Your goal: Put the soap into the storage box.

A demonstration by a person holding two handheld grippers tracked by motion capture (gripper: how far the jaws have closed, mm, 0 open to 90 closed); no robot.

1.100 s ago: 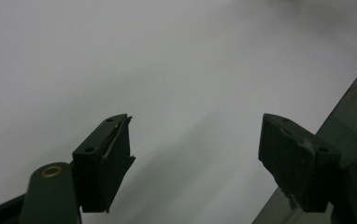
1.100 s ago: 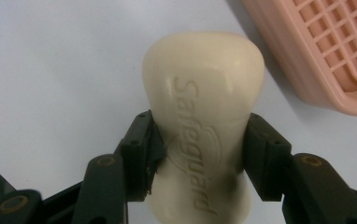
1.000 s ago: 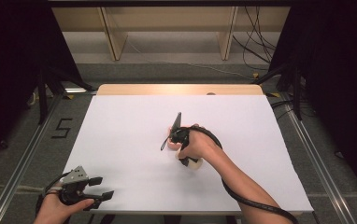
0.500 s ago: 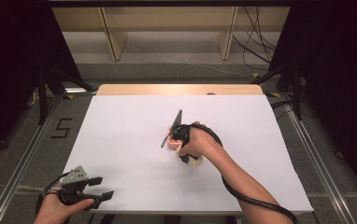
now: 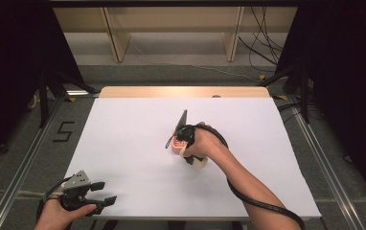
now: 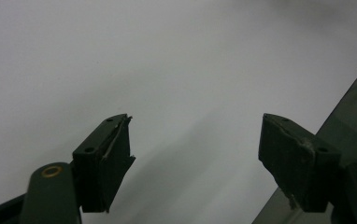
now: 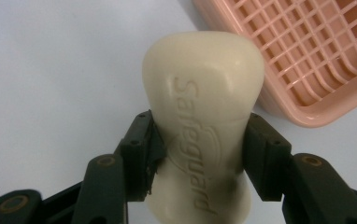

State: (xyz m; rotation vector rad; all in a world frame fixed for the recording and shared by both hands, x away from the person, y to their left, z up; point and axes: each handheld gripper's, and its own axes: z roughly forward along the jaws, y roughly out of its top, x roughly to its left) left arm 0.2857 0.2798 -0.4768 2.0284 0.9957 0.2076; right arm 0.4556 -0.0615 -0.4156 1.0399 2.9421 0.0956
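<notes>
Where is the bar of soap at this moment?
In the right gripper view, the soap bar sits clamped between the right gripper jaws, just beside the pink slotted soap dish; the high view puts that gripper near the table's middle.

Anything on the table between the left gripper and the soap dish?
No. In the high view, bare white table separates the left gripper from the pink soap dish.

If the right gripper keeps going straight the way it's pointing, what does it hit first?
Probably the pink plastic grid tray, just ahead and slightly aside of the cream soap bar that the right gripper clamps; depth is unclear, so it might slide past.
</notes>
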